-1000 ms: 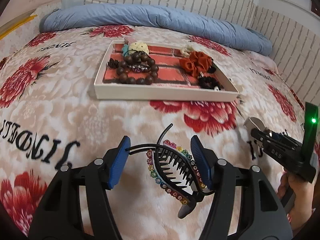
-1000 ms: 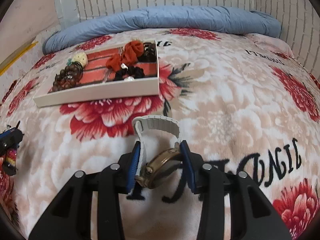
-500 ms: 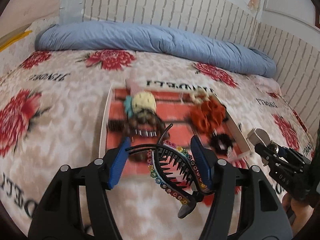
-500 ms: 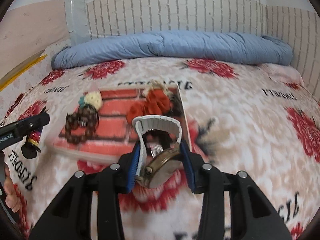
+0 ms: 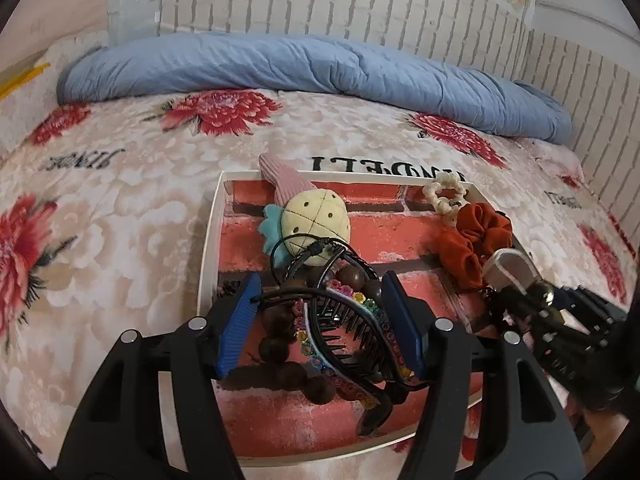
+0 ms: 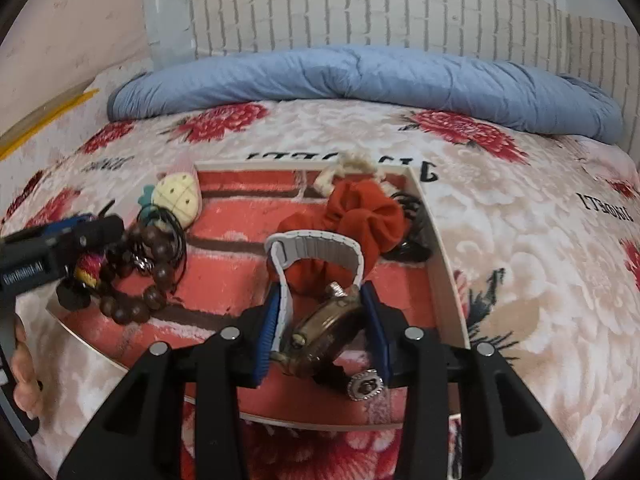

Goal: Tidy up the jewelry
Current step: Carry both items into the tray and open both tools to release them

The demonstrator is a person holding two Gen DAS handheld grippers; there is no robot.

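My left gripper (image 5: 320, 320) is shut on a black hair claw clip with coloured beads (image 5: 352, 336) and holds it over the left part of the white tray (image 5: 210, 240). My right gripper (image 6: 320, 320) is shut on a brass watch with a grey-white strap (image 6: 320, 320) and holds it over the tray's right part (image 6: 444, 272). In the tray lie a brown bead bracelet (image 6: 136, 272), a pineapple plush clip (image 5: 314, 224), a red scrunchie (image 6: 356, 216), a cream scrunchie (image 5: 444, 196) and black hair ties (image 6: 412, 240). The left gripper also shows in the right wrist view (image 6: 60, 252).
The tray rests on a bed with a red-flower blanket (image 5: 120, 208). A rolled blue duvet (image 5: 280, 64) lies along the white brick wall at the back. A metal-studded item (image 6: 366, 386) lies under my right gripper. The right gripper shows at the left wrist view's right edge (image 5: 560, 312).
Both grippers have moved forward from the blanket to above the tray, each still holding its item. The tray now fills the lower middle of both views.
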